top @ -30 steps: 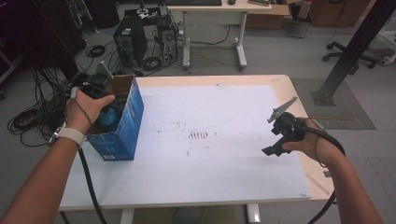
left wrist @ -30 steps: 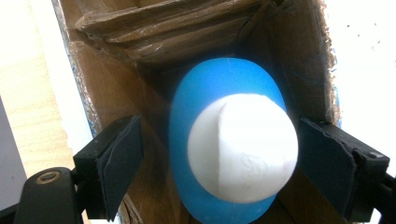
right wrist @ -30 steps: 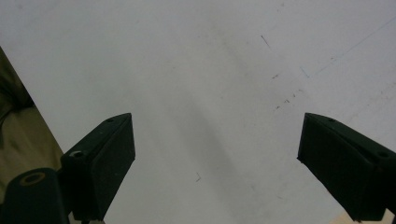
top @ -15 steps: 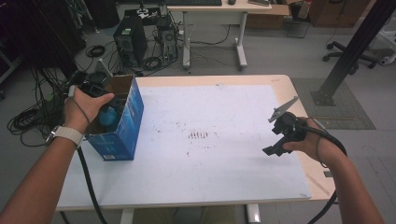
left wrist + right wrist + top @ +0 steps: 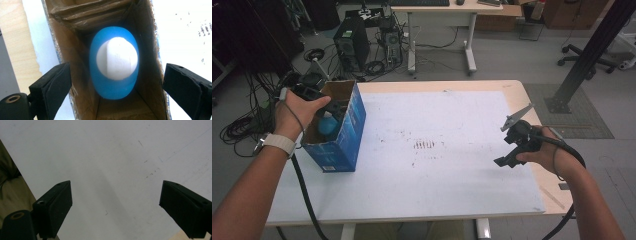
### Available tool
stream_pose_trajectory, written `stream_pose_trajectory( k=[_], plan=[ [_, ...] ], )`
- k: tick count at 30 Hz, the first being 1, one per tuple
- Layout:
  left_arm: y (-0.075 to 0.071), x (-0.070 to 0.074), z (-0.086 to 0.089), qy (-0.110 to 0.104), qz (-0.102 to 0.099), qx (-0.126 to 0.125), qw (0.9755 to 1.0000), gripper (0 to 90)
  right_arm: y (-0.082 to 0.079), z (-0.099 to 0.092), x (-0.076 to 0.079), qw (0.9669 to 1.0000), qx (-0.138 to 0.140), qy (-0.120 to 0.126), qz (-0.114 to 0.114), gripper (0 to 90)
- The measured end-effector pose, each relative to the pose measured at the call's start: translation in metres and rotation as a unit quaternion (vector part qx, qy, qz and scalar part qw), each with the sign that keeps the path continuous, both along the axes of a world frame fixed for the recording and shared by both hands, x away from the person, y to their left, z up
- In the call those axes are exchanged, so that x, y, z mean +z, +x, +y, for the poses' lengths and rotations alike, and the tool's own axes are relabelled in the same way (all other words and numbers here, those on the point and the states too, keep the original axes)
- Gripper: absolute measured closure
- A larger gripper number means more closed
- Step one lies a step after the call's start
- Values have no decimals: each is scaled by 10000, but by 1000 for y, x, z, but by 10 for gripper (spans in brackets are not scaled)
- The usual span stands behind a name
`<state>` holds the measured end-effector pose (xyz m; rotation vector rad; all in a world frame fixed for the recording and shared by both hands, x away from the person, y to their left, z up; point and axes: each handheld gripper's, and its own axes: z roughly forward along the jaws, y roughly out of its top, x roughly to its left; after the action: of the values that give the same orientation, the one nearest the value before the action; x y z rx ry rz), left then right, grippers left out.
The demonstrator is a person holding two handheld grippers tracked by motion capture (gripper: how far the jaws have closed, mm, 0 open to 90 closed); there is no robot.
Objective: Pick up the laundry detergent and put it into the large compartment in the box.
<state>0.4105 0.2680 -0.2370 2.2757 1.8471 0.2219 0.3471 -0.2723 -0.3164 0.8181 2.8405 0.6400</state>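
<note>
one blue bottle [image 5: 114,62] with a white cap stands inside the box [image 5: 346,131] near the table's [image 5: 452,190] left edge, directly below our left gripper [image 5: 323,106], between its jaws but apart from both. those jaws have just been opening and now stand wide, released, pads clear of the bottle. we count one box, one bottle, two grippers. our right gripper [image 5: 512,145] hangs spread and empty over the right edge.

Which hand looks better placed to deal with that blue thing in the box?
Left. Its hand-held gripper hangs over the open blue box, jaws open, the blue object below them. The right hand-held gripper sits across the table, open over bare white surface.
</note>
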Motion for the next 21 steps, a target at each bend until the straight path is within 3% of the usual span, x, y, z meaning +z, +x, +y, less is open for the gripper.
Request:
stream_pose_trajectory(
  k=[21],
  plan=[
    [-8, 20, -11, 41, 164, -240, 9996, 94, -3, -1, 4, 10000, -1, 7, -49, 111]
  ],
)
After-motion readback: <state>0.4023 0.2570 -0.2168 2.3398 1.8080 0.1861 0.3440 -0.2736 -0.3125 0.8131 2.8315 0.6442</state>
